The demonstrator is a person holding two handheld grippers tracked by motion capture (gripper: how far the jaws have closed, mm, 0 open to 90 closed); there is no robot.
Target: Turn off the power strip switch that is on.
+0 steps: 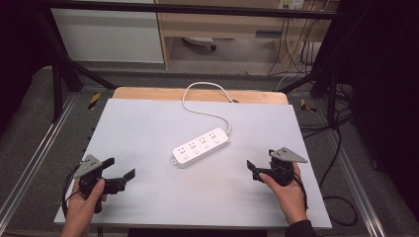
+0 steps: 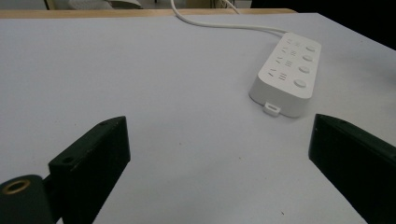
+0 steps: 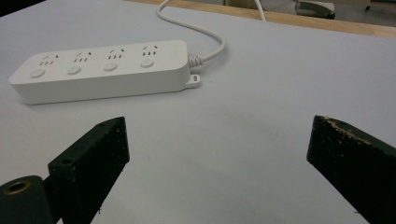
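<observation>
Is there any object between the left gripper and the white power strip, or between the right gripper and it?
Nothing visible. Bare table lies between the left gripper and the power strip, and between the right gripper and it. Both grippers are open; the cord runs off behind the strip.

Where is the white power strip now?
In the high view the white power strip lies at the middle of the table, between the left gripper and right gripper, touching neither.

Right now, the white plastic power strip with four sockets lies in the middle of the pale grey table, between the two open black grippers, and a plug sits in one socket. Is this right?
Not quite. No plug sits in any socket: all four sockets of the white plastic power strip are empty, as the right gripper view shows. The rest holds: it lies mid-table, between the open left gripper and right gripper.
</observation>
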